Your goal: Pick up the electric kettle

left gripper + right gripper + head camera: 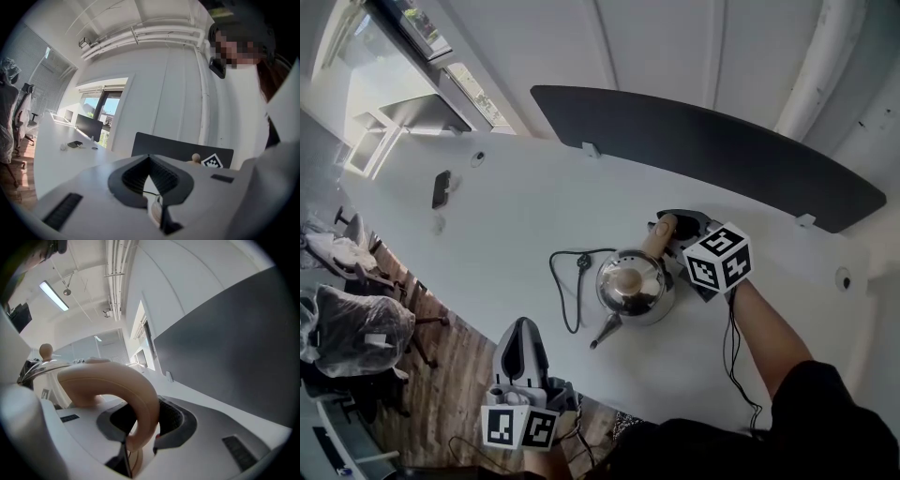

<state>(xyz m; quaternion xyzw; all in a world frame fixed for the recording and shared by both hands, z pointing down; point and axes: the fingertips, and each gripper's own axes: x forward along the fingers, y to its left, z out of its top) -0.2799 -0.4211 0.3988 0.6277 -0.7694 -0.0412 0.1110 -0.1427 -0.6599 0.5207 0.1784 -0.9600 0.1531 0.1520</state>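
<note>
— White table (pixel 516 211), dark partition (pixel 722 150) along the far edge at twelve o'clock. Spotted the electric kettle (pixel 633 286)?
— Upright over the table, spout toward seven o'clock, black cord (pixel 567 281) looped at nine o'clock of it. Could not tell whether resting or lifted.
— And the right gripper (pixel 670 230)?
— Clamped on the wooden handle (pixel 117 385), at one o'clock of the kettle body.
— Left gripper (pixel 523 326)?
— Hung at seven o'clock, well apart from the kettle, jaws together, nothing between.

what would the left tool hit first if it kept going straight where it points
Likely the black cord on the table ahead of the left tool; the kettle sits right of that line. Height is unclear, so it might pass over toward the dark panel.
</note>
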